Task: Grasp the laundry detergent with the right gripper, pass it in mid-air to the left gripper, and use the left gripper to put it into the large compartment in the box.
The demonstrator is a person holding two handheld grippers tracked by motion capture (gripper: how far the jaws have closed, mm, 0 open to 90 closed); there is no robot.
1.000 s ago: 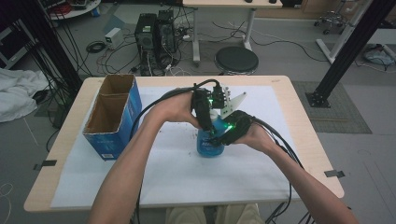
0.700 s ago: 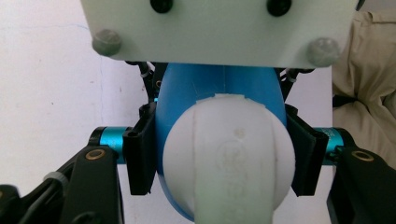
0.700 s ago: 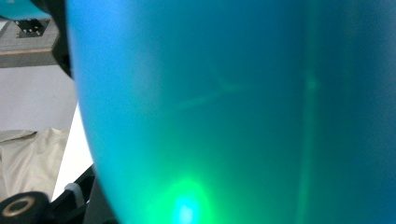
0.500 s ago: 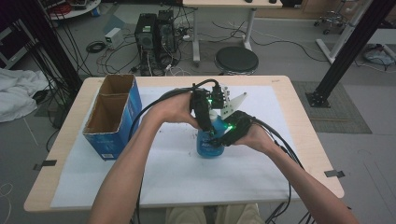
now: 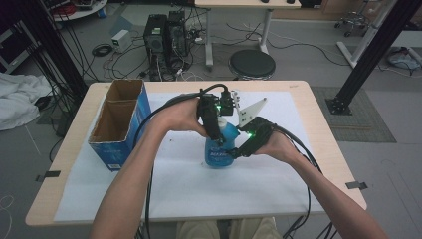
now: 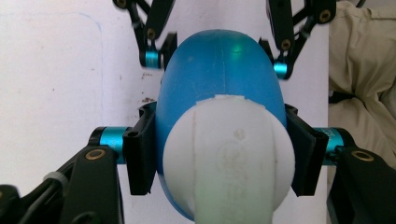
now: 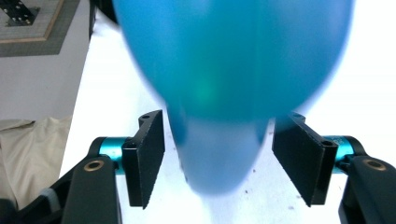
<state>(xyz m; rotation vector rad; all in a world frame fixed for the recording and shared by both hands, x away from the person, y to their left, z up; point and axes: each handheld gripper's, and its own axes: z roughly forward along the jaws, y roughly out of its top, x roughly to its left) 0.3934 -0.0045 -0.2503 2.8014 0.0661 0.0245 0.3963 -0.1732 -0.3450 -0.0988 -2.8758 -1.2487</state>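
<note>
left gripper (image 6: 219,154) clamps the blue spray bottle (image 5: 222,147) at its white cap (image 6: 229,158); right gripper (image 7: 219,161) jaws have just been opening, loosely straddling the bottle. next likely: right withdraws.

The person's forearms are bare, with no sleeves in the high view, and beige trousers show at the bottom edge. Each hand carries a black two-jaw gripper. The left gripper (image 5: 215,130) has a small green light on its body and thick black cables trailing back along the arm. The right gripper (image 5: 234,152) also glows green and bears a pale grey three-cornered plate (image 5: 249,112) on top. In the gripper views, flat black rectangular pads (image 7: 145,156) sit on turquoise metal cylinders, joined by black link arms with brass-coloured screws.
</note>
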